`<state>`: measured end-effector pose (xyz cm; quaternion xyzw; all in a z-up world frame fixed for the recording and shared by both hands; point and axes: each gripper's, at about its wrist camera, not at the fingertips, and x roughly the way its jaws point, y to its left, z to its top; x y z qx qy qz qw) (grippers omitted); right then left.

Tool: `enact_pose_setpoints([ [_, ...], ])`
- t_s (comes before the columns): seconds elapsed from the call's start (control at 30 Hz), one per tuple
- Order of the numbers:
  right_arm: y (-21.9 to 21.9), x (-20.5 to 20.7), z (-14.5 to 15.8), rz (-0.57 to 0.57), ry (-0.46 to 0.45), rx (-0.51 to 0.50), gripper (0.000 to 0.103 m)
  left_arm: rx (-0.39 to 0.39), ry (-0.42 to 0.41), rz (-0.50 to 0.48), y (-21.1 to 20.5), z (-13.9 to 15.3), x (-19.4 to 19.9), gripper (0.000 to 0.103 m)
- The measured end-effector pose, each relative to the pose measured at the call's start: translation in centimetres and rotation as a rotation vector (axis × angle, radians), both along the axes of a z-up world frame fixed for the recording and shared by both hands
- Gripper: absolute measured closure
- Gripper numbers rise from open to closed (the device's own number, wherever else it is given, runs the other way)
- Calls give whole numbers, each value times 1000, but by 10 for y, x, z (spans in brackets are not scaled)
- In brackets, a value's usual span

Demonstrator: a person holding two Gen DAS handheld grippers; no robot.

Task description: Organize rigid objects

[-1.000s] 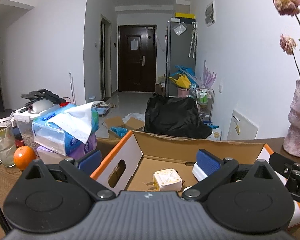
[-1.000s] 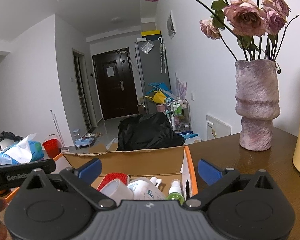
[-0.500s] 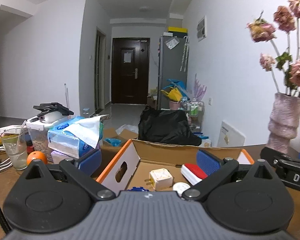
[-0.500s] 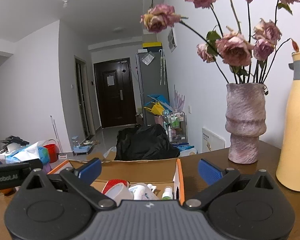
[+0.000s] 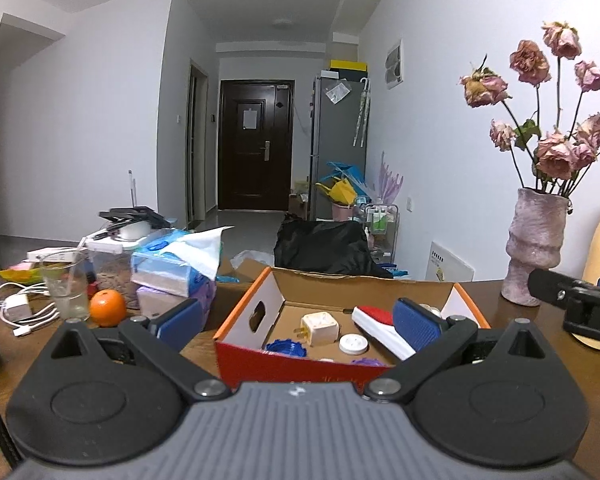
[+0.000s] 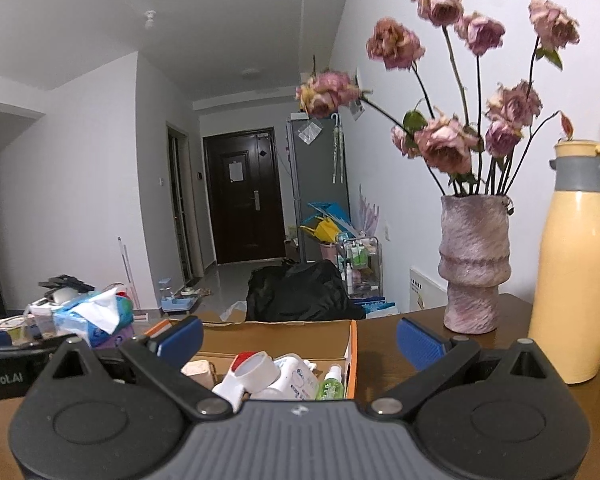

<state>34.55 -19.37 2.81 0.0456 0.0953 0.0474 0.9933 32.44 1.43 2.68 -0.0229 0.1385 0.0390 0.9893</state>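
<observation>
Left gripper (image 5: 298, 320) hangs wide open before the orange cardboard box (image 5: 256, 356) holding a white plug adapter (image 5: 319, 328); right gripper (image 6: 298, 340) is also released, empty.

Soft, even indoor light fills both views, cool and a touch dim, with the ceiling lamp (image 5: 283, 22) down the hallway barely glowing. No hard glare anywhere. The fisheye bends the walls and darkens every corner. In the right wrist view the dried roses (image 6: 444, 144) smear with motion blur, and faint shadows sit on the brown worktop (image 6: 388, 344).
</observation>
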Motion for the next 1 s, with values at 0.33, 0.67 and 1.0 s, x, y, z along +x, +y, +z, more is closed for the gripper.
enact_pose_setpoints([
  [0.33, -6, -73, 12, 31, -2, -18, 0, -11, 12, 12, 4, 10, -70, 0],
  [0.67, -7, -145, 15, 55, 14, -47, 0, 15, 24, 21, 1, 10, -144, 0],
  [1.0, -4, -212, 5, 82, 28, -79, 0, 34, 39, 41, -2, -7, -209, 0],
])
